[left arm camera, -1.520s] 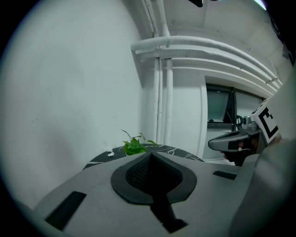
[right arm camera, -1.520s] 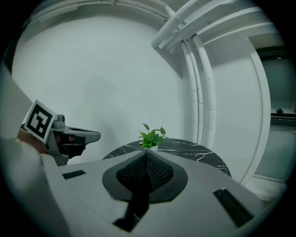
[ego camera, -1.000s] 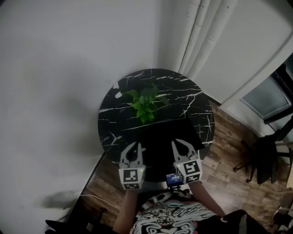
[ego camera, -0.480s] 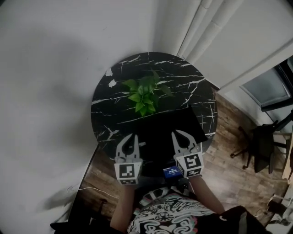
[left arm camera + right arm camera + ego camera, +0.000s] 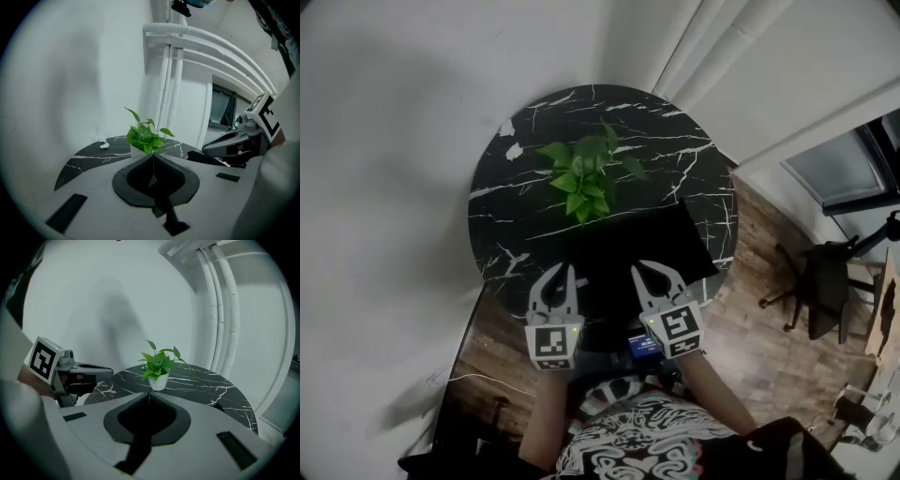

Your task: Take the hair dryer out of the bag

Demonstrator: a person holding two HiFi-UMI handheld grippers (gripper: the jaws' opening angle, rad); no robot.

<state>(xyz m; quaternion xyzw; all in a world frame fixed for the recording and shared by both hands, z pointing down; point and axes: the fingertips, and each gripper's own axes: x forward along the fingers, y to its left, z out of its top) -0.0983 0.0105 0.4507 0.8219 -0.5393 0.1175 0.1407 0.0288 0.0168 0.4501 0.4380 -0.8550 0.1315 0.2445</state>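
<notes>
I hold two pairs of tongs side by side over the near edge of one round black marble table (image 5: 675,159), its top veined with white. My left tongs (image 5: 563,270) are clenched, tips meeting, with nothing between them. My right tongs (image 5: 645,272) are clenched and empty too. Each pair carries one cube printed with black and white square markers.

One bag (image 5: 666,239) lies on the table, directly ahead of both pairs of tongs and running off past my right tongs towards the table's right edge. It looks flat, roughly rectangular and plain black, so dark against the marble that I cannot make out a seam, handle or opening. The hair dryer itself shows in no view.

One small potted plant (image 5: 581,178) stands beyond the bag, ahead of the gap between my tongs and a little nearer my left pair. It has bright green pointed leaves in one white pot (image 5: 158,380). One small white scrap (image 5: 104,145) lies on the marble past my left tongs, to the left of the plant.

From the left tongs' own camera the closed tips (image 5: 153,154) point at the plant (image 5: 145,138), and the right tongs (image 5: 229,145) show alongside at the right. From the right tongs' camera the closed tips (image 5: 149,393) point at the pot, with the left tongs (image 5: 89,369) at the left.
</notes>
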